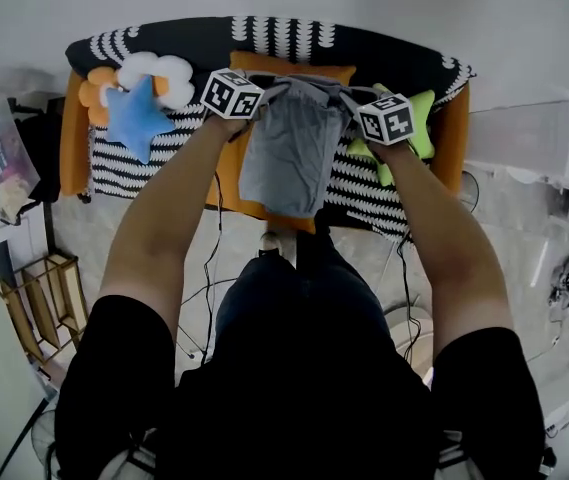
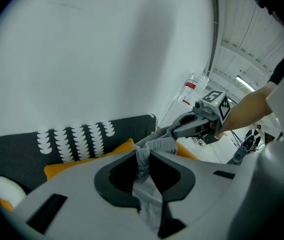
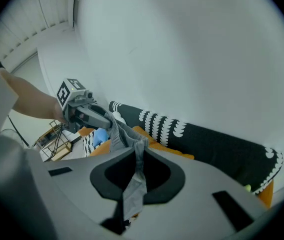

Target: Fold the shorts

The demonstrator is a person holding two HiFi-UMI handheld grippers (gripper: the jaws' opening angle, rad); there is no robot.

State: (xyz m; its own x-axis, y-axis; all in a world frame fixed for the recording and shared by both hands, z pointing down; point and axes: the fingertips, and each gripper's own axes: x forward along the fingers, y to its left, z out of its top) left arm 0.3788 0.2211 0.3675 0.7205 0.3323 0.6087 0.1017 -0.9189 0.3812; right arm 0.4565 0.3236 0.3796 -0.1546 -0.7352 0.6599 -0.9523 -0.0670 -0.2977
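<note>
The sofa (image 1: 294, 38), black-backed with a white scallop print and orange sides, fills the far side of the head view. The grey shorts (image 1: 289, 158) hang in front of it, held up in the air by the waistband over an orange cushion (image 1: 226, 183). A blue star pillow (image 1: 136, 118) lies on the seat to the left and a green star pillow (image 1: 422, 128) to the right.

The left tongs (image 2: 142, 166) are clamped on one end of the waistband. The right tongs (image 3: 138, 166) are pinched shut on the other end, so the band spans between them.

In the head view the marker cubes and bunched fabric hide both sets of tips. In each gripper view the tongs' body cuts off the shorts' lower part.
</note>
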